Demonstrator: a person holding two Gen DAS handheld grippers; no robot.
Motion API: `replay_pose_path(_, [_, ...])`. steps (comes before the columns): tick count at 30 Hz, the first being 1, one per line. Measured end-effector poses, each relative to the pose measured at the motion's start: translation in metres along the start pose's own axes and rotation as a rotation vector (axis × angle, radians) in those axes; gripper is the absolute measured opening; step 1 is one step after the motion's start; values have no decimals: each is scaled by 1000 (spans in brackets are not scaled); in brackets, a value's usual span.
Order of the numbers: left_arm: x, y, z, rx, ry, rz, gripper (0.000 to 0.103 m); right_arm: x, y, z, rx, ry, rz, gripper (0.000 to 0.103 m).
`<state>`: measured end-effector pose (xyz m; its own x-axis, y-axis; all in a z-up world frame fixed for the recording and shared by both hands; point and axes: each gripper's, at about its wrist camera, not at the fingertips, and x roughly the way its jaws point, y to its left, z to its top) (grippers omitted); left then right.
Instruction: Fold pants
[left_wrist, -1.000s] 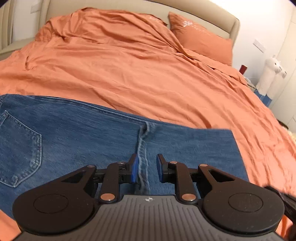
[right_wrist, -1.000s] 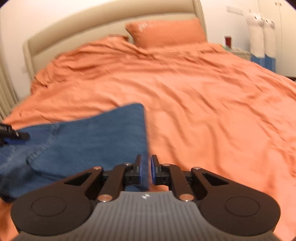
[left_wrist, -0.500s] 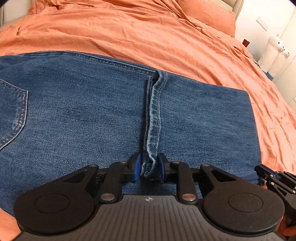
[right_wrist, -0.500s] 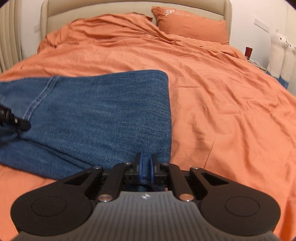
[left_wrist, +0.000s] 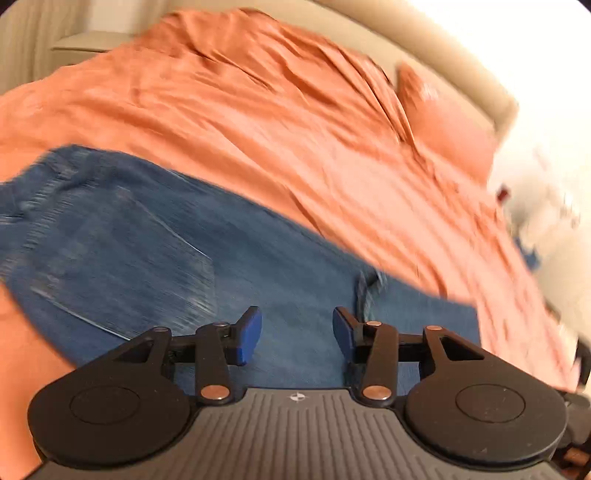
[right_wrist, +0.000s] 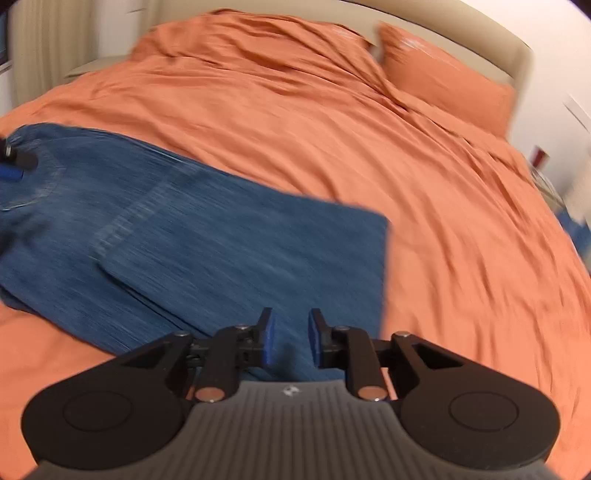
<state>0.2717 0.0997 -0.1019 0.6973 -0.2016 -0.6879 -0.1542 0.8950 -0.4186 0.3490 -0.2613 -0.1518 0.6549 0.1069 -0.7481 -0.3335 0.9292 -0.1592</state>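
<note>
Opening left tongs (left_wrist: 297, 334) and right tongs (right_wrist: 290, 338) above folded jeans (right_wrist: 207, 236)

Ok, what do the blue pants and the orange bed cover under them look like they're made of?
The blue pants look like denim: mottled indigo weave, pale raised stitched seams and a patch pocket, a heavy cloth lying in flat folded layers with crisp edges. The orange bed cover looks like a thin woven cotton or similar, matte with a slight sheen, rumpled into many fine soft creases. Motion blur hides the weave itself.
</note>
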Motion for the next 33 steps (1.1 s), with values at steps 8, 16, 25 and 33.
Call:
replay_pose_path(8, [-57, 110, 41, -162, -45, 14, 63, 8, 66, 60, -145, 4, 112, 33])
replay_pose_path(16, [-82, 227, 80, -175, 43, 20, 74, 38, 115, 85, -286, 61, 121, 33])
replay_pose_path(25, [-60, 307, 96, -245, 125, -114, 81, 72, 113, 96, -240, 123, 131, 33])
replay_pose_path(33, [2, 343, 94, -414, 125, -241, 81, 93, 117, 98, -232, 162, 143, 33])
